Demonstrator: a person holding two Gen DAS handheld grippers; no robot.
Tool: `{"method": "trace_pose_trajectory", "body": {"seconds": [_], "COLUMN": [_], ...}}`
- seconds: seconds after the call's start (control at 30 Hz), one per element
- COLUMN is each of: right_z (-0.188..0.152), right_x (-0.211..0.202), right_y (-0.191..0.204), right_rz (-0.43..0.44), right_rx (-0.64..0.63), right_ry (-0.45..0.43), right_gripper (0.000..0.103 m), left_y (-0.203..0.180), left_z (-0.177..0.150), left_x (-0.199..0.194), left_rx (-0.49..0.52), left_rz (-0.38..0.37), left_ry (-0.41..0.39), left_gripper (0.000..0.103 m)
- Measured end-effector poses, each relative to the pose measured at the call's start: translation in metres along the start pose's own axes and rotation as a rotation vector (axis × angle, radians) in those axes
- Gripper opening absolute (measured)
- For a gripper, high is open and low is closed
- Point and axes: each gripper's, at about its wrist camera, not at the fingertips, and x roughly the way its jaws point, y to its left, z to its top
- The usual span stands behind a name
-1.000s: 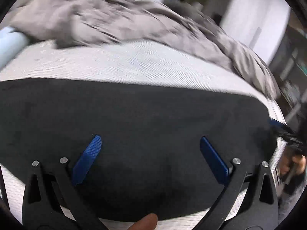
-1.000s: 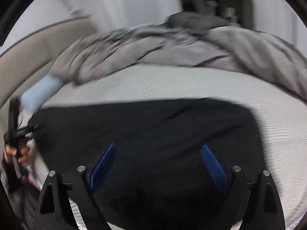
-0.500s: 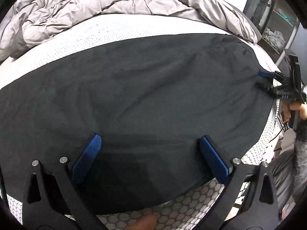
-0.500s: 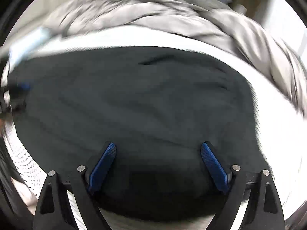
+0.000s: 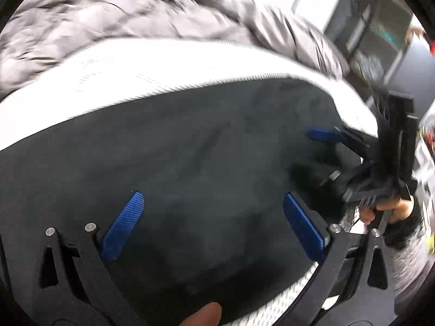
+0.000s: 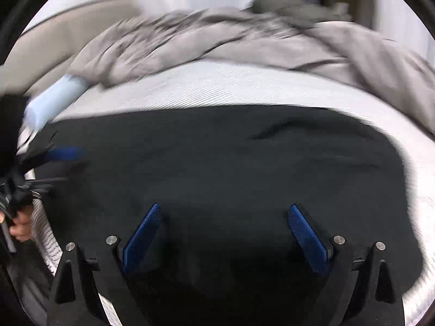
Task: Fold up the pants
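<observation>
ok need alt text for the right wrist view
Black pants lie spread flat on a white mattress, under the right gripper, whose jaws are opening. A crumpled grey duvet lies behind; the left gripper enters at left.

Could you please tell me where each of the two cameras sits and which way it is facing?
Left wrist view: on the left tool, looking down over the black fabric pants on the white mattress; the right tool, its hand and a fingertip at the bottom edge show.
Right wrist view: on the right tool, its jaws opening with nothing pinched, looking down the pants toward the crumpled grey duvet; the left tool and its hand show at left.
Shared: pants, mattress, duvet, and each other's tool.
</observation>
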Motion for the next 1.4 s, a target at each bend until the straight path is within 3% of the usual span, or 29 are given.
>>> {"method": "trace_pose_trajectory", "body": {"seconds": [0.1, 0.17, 0.23, 0.33, 0.4, 0.47, 0.53, 0.6, 0.67, 0.73, 0.8, 0.87, 0.93, 1.0, 1.1, 1.13, 1.2, 1.27, 1.33, 1.4], "right_z": [0.007, 0.006, 0.002, -0.012, -0.014, -0.005, 0.002, 0.008, 0.019, 0.030, 0.037, 0.038, 0.032, 0.032, 0.019, 0.014, 0.006, 0.003, 0.008, 0.021], "right_x": [0.028, 0.028, 0.020, 0.007, 0.003, 0.000, -0.011, -0.018, -0.007, 0.017, 0.044, 0.065, 0.064, 0.056, 0.039, 0.032, 0.025, 0.015, 0.007, -0.005], "right_y": [0.013, -0.004, -0.032, -0.074, -0.081, -0.068, -0.047, -0.025, 0.005, 0.033, 0.049, 0.062, 0.060, 0.032, -0.054, -0.078, -0.103, -0.105, -0.094, -0.068], "right_rz": [-0.069, -0.158, -0.341, -0.456, -0.444, -0.481, -0.472, -0.375, -0.223, -0.119, -0.099, -0.094, -0.115, -0.196, -0.448, -0.491, -0.465, -0.455, -0.536, -0.552], "right_rx": [-0.107, -0.110, -0.070, 0.076, 0.116, 0.078, 0.044, 0.024, -0.013, -0.070, -0.101, -0.139, -0.184, -0.159, 0.041, 0.109, 0.206, 0.221, 0.166, 0.126], "right_ry": [0.064, 0.069, 0.059, 0.048, 0.044, 0.047, 0.009, -0.032, -0.023, 0.007, 0.081, 0.150, 0.154, 0.140, 0.122, 0.113, 0.108, 0.098, 0.083, 0.026], "right_gripper": [0.096, 0.096, 0.095, 0.098, 0.098, 0.099, 0.099, 0.099, 0.099, 0.099, 0.099, 0.099, 0.099, 0.099, 0.098, 0.098, 0.098, 0.098, 0.098, 0.098], "left_y": [0.007, 0.011, 0.023, 0.044, 0.056, 0.067, 0.079, 0.084, 0.090, 0.103, 0.111, 0.114, 0.118, 0.126, 0.134, 0.135, 0.135, 0.131, 0.126, 0.121], "left_z": [-0.006, -0.013, -0.022, -0.034, -0.036, -0.032, -0.020, -0.007, 0.005, 0.014, 0.014, 0.009, 0.004, 0.000, -0.005, -0.006, -0.007, 0.000, 0.005, 0.014], "left_x": [0.033, 0.023, 0.011, -0.003, -0.014, -0.027, -0.041, -0.044, -0.035, -0.016, 0.005, 0.012, 0.007, 0.000, -0.004, -0.005, -0.007, -0.003, -0.011, -0.033], "left_rx": [0.025, 0.061, 0.062, 0.019, -0.018, -0.069, -0.125, -0.126, -0.142, -0.169, -0.127, -0.067, -0.038, -0.039, -0.050, -0.047, -0.043, -0.051, -0.094, -0.137], "left_rz": [0.047, 0.041, 0.065, 0.076, 0.083, 0.092, 0.089, 0.129, 0.157, 0.147, 0.183, 0.216, 0.195, 0.198, 0.175, 0.174, 0.183, 0.199, 0.200, 0.166], "left_ry": [0.130, 0.113, 0.109, 0.088, 0.078, 0.074, 0.014, -0.013, -0.013, 0.051, 0.136, 0.142, 0.121, 0.118, 0.105, 0.103, 0.104, 0.111, 0.104, 0.031], "left_gripper": [0.102, 0.102, 0.102, 0.102, 0.102, 0.102, 0.102, 0.102, 0.102, 0.102, 0.102, 0.102, 0.102, 0.102, 0.102, 0.102, 0.102, 0.102, 0.102, 0.102]}}
